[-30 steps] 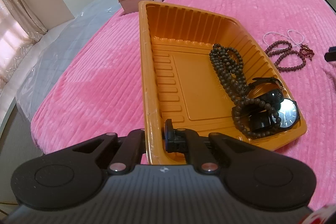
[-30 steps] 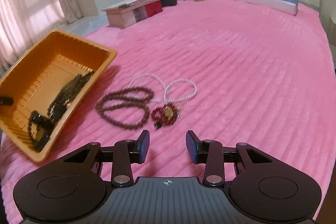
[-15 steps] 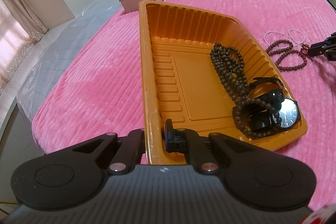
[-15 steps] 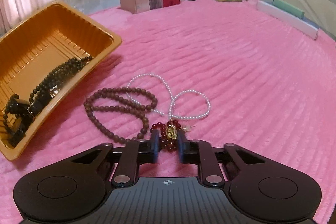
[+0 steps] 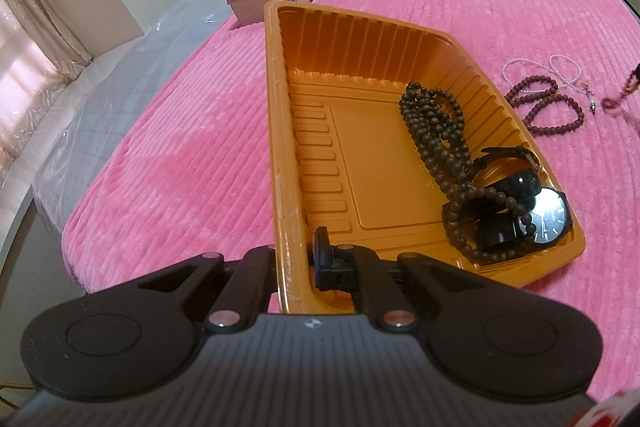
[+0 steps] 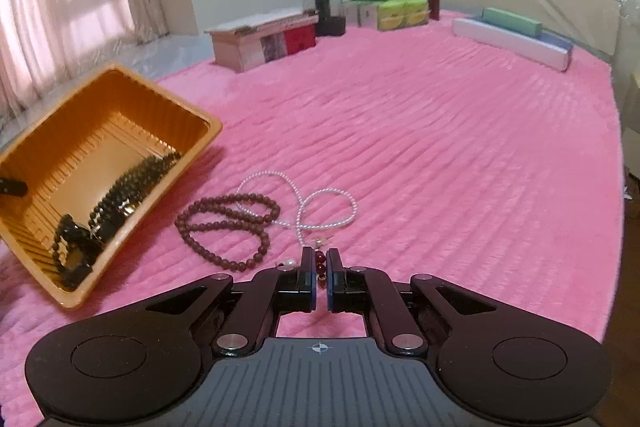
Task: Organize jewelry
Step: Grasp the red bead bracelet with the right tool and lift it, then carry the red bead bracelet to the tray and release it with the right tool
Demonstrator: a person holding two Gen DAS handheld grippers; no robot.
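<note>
- The left gripper [image 5: 294, 259] is seen pressed together on the near left wall of the ribbed orange plastic tray [image 5: 280, 131]; one finger is outside the wall and largely hidden by it, the other inside.
- Ahead and to the right of that gripper, in the tray's right half, a long strand of dark brown wooden beads [image 5: 436, 131] is draped over black wristwatches [image 5: 536, 211]; how many watches lie there is hard to make out beneath the beads.
- The right gripper [image 6: 319, 263] is pinched shut on a dark red bead bracelet [image 6: 319, 259], of which only a few beads are shown between the pads; the rest is concealed behind the fingers.
- Just ahead and to the left of the right gripper, a reddish-brown bead necklace [image 6: 224, 223] lies coiled on the pink ribbed plush bedspread [image 6: 440, 155], overlapped at its far side by a thin white pearl strand [image 6: 320, 207].
- Further left of the right gripper, the tray is seen tilted, its near corner cut off by the frame edge.
- In the left wrist view, the red bracelet appears only as a blur at the right edge.
</note>
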